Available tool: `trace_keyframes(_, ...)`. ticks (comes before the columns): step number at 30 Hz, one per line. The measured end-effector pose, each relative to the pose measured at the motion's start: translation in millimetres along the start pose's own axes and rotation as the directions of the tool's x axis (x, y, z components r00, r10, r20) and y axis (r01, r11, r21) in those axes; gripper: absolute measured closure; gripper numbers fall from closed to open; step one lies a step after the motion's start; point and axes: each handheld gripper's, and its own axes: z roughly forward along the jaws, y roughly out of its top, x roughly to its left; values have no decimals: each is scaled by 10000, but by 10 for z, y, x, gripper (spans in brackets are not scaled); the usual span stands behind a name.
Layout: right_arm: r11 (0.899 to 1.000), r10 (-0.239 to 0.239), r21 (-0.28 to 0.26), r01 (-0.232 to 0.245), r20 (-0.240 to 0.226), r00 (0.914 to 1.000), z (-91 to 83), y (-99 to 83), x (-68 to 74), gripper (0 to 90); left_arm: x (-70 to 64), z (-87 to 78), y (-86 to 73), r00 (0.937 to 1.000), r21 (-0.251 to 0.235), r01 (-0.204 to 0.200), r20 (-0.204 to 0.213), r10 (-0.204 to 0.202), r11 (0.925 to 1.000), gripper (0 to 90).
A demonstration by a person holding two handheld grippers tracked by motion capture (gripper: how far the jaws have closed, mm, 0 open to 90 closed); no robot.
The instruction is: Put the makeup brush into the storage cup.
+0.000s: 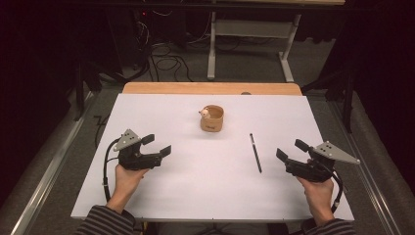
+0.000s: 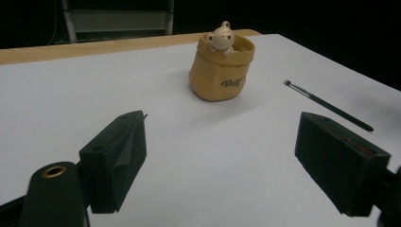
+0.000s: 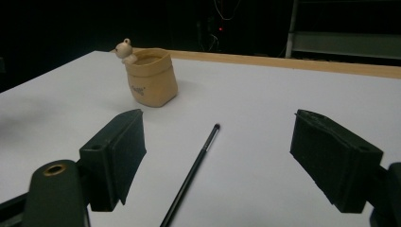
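Nothing begun: my left gripper (image 1: 156,145) and right gripper (image 1: 290,149) both gape wide, empty. Brush (image 1: 255,152) lies untouched near-right of the bear pot (image 1: 212,118).

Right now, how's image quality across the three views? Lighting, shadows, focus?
High view: white table evenly lit, surroundings dark, pot casts a faint shadow. Left gripper view: pot and brush fairly sharp, the near jaws soft. Right gripper view: dimmer, background black, brush readable, table edges dusky. No glare anywhere.
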Motion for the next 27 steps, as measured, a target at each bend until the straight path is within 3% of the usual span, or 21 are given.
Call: trace_keyframes(27, 9993, -356, -166, 350, -415, 9985, 217, 206, 156, 190, -9, 34, 7, 9999, 32, -25, 141, 25, 10000, 181)
